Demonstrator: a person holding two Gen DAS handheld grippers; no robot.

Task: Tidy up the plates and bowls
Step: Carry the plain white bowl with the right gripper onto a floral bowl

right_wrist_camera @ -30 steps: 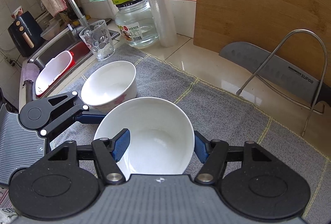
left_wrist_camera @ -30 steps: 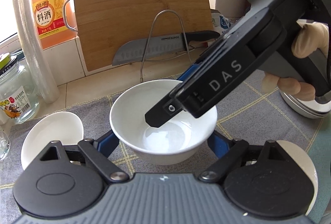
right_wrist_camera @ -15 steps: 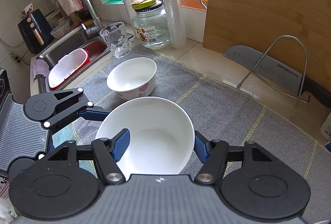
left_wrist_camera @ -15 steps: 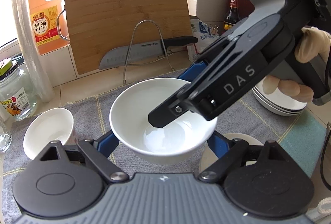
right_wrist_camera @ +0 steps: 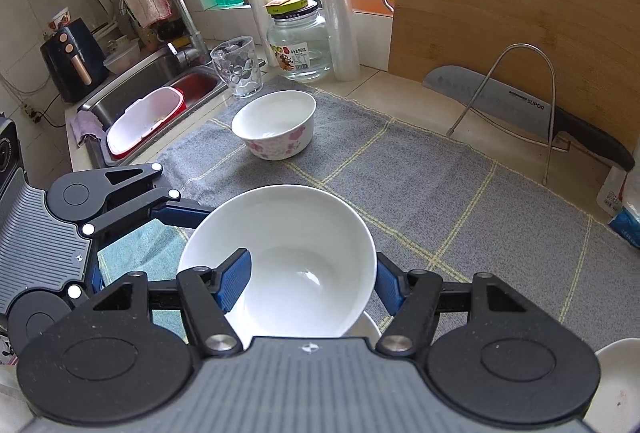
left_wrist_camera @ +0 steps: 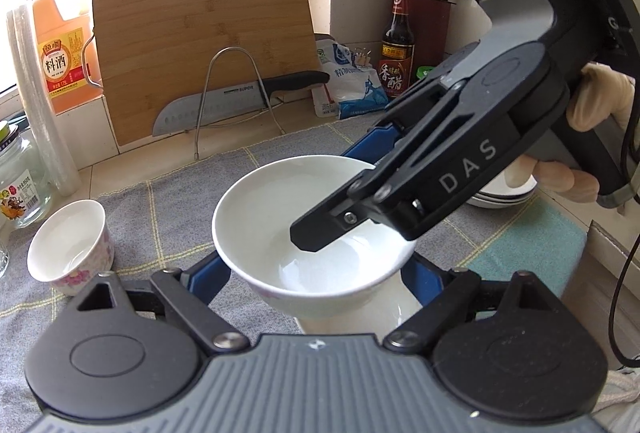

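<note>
Left wrist view looks along a pale tiled bench [left_wrist_camera: 132, 169] whose middle is covered by a grey cloth mat with thin yellow check lines [left_wrist_camera: 280, 149]. At the back edge a large bamboo cutting board [left_wrist_camera: 200, 37] leans upright against the wall, with a wide grey-bladed kitchen knife with a black handle [left_wrist_camera: 224, 105] resting in a bent wire stand in front of it. Beside the board, toward the back left corner, stands a big orange plastic jug with a yellow and red label [left_wrist_camera: 60, 45]; a dark glass sauce bottle [left_wrist_camera: 396, 41] stands at the back right. The plain white round ceramic bowl [left_wrist_camera: 280, 217] is held off the mat, above the front part of the bench, between both tools. The left gripper [left_wrist_camera: 316, 273] has its blue pads set wide around the bowl's outer wall, one on each side; whether they press on it I cannot tell. The right gripper [left_wrist_camera: 332, 233], held by a person's pale-gloved hand [left_wrist_camera: 592, 101], reaches in from the right and pinches the bowl's rim, one finger inside and the other outside. Right wrist view shows the same grip: the right gripper [right_wrist_camera: 308, 281] is narrow, closed on the bowl [right_wrist_camera: 280, 233] wall. A smaller white bowl with pink flower print [right_wrist_camera: 276, 129] sits on the mat near its back left corner, well apart from the held bowl. Beyond it a clear dimpled drinking glass [right_wrist_camera: 236, 69] stands just beside the steel sink [right_wrist_camera: 136, 89].
</note>
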